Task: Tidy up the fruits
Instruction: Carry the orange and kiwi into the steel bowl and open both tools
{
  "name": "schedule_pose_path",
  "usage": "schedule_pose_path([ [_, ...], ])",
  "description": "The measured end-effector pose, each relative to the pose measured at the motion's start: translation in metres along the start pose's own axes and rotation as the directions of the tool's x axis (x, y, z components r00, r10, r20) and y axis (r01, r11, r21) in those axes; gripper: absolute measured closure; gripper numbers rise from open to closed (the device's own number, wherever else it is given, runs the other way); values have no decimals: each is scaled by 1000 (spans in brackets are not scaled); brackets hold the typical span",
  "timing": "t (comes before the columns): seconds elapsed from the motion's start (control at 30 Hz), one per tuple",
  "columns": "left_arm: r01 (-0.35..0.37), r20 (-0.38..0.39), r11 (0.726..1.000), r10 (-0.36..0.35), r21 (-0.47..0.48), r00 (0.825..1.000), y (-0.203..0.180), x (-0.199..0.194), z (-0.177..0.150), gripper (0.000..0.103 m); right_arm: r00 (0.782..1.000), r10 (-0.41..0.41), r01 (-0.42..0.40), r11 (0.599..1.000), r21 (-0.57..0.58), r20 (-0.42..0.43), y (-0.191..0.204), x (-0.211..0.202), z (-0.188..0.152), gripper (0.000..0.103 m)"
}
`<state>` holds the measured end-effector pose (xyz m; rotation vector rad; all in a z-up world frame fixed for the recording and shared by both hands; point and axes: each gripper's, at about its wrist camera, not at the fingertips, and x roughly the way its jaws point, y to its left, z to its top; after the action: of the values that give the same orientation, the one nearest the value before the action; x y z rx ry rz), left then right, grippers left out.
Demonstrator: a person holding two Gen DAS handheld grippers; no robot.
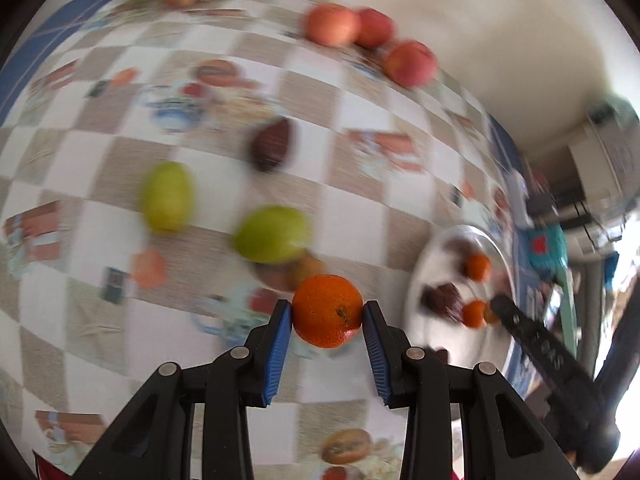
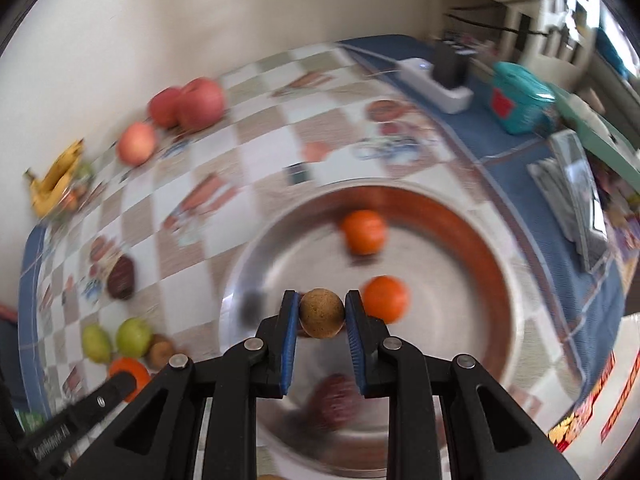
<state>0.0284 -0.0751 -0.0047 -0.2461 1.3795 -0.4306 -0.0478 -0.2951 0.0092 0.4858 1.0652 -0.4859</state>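
My left gripper (image 1: 327,314) squeezes an orange (image 1: 327,311); my right gripper (image 2: 322,314) pinches a brown round fruit (image 2: 322,313) above the metal bowl (image 2: 472,280).

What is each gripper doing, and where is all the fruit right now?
left gripper: shut on an orange
right gripper: shut on a brown round fruit, above the metal bowl
metal bowl: holds two oranges and a dark fruit
green pears: loose on the tablecloth
red apples: grouped by the wall
bananas: at the far edge
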Motion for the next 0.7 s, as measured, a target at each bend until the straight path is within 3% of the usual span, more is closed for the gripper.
schedule_pose_path([
  [0.2,96,-65,983,-87,158,994,-59,19,-20,64,999,-32,29,996,81,42,-37,-10,9,78],
  [0.3,104,-74,973,-90,204,993,-73,23,-26,62,997,-51,45,994,99,57,-46,-14,10,78],
  [0.4,106,-55,971,-97,216,994,-75,20,-25,46,996,-67,59,991,119,63,-51,-16,12,73],
  [0.6,54,-20,983,-51,177,999,-58,16,-17,37,997,-62,56,993,107,56,-45,-15,10,69],
  [0.7,-30,-9,993,31,111,999,-38,16,-10,30,998,-43,39,996,86,35,-36,-10,7,68],
])
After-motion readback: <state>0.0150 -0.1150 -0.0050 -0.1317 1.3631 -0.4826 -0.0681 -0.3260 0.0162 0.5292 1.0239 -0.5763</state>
